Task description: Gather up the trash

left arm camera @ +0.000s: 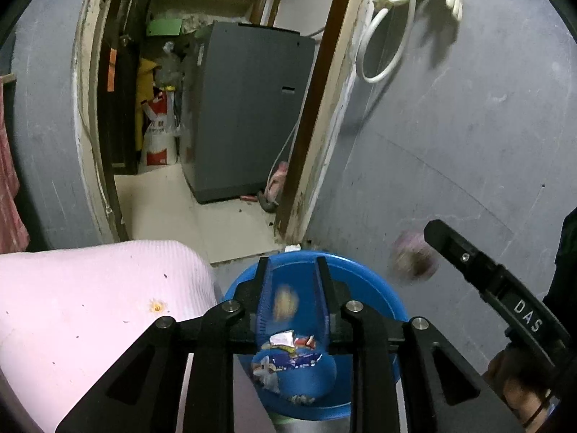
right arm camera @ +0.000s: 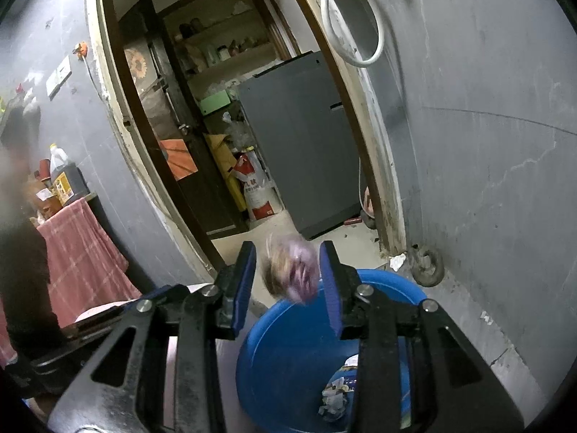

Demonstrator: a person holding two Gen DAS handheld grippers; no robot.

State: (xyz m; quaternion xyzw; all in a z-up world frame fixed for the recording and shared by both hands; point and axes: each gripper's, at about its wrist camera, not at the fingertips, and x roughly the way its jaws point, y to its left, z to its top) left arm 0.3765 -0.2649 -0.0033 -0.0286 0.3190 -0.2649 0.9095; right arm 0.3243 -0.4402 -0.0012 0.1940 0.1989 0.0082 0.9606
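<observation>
Clearly both tools are spread: left tool (left arm camera: 291, 290), right tool (right arm camera: 288, 281); its blurred purple wad (right arm camera: 292, 274) could miss the blue basin (right arm camera: 288, 346).

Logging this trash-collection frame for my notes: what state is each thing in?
Left gripper: open, empty, above the basin.
Right gripper: open, nothing clamped.
Purple-brown scrap: blurred, loose between the fingers.
Yellowish scrap: blurred, loose.
Blue basin: upright, wrappers inside.

Left black two-finger gripper (left arm camera: 293, 288): jaws parted, lower centre of frame. Right black two-finger gripper (right arm camera: 288, 274): jaws parted, lower centre.
</observation>
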